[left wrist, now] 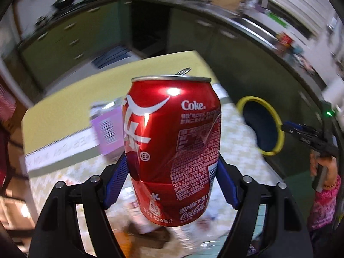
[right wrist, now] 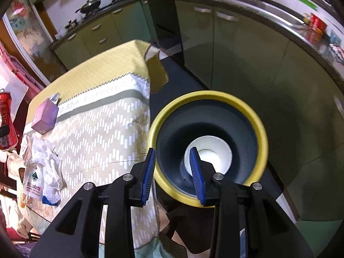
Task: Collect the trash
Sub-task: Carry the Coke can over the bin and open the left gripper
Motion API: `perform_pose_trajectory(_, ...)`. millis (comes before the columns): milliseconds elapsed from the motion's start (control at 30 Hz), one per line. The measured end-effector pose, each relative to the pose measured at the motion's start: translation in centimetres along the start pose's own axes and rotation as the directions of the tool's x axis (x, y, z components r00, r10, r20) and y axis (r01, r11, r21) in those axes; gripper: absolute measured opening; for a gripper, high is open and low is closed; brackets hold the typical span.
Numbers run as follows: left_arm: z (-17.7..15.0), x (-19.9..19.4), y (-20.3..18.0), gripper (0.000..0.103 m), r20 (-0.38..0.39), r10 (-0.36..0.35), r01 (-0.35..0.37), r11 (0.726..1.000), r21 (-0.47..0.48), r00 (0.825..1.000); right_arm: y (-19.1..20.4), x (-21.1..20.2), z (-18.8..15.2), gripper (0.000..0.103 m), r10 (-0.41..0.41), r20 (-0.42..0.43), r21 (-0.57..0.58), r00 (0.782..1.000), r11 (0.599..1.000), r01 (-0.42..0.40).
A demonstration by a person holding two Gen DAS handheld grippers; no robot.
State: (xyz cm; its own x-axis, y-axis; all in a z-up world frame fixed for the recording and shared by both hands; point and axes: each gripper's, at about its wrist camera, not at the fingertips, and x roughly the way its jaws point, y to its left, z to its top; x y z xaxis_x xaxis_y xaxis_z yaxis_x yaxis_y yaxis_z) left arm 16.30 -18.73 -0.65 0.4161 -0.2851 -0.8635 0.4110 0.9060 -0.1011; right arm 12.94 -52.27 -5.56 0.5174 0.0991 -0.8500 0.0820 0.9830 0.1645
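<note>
Left wrist view shows the left gripper (left wrist: 172, 167) pinching a red Coke can (left wrist: 173, 150) low on its body, 1 blue pad on each side, the can upright and lifted clear above the table (left wrist: 64, 99). The can's wall is already creased just below the grip line, so I judge it empty or nearly so: light, thin-walled, easy to crush and slick on its printed skin. The ribbed pads should hold it, but squeezing harder would only buckle it further; a hold across the middle of the body, where the wall is widest, would be steadier than near the tapered base. The pull tab stands up, so the can is open and could drip if tipped.

The bin (right wrist: 243, 105), dark inside with a yellow rim, stands on the floor just beside the table's edge, and a white paper cup (right wrist: 217, 150) already lies at its bottom. The right gripper (right wrist: 174, 172) hangs over the bin's near rim with its tongs spread and nothing between them.

On the table remain a purple box (right wrist: 45, 116), crumpled white paper towel (right wrist: 47, 157) and a clear plastic water-bottle wrapper (right wrist: 32, 185), all soft or light; the towel will compress, the wrapper may slip
</note>
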Motion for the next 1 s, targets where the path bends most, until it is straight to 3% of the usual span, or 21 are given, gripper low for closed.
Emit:
perform_pose_trajectory(233, 3.2, 3.1, -10.4, 0.072, -0.045, -0.119, 0.126, 0.973, 0.193, 0.992, -3.9, -5.2, -2.2, 0.033, -0.050, 0.073, 0.056, 0.996, 0.997, 0.046)
perform_pose_trajectory(433, 5.6, 10.6, -19.5, 0.072, -0.168, -0.188, 0.231, 0.929, 0.291, 0.968, -6.9, -8.4, -4.6, 0.033, -0.080, 0.103, 0.097, 0.991, 0.993, 0.070)
perform_pose_trajectory(767, 6.7, 23.6, -26.9, 0.072, -0.284, -0.115, 0.202, 0.933, 0.297, 0.952, -10.2, -9.8, -7.2, 0.033, -0.089, 0.099, 0.145, 0.991, 0.987, 0.075)
perform_pose_trajectory(1000, 6.8, 26.7, -28.3, 0.077, -0.312, -0.078, 0.174, 0.940, 0.294, 0.947, -11.4, -9.8, -7.9, 0.038, -0.111, 0.088, 0.179, 0.990, 0.979, 0.094)
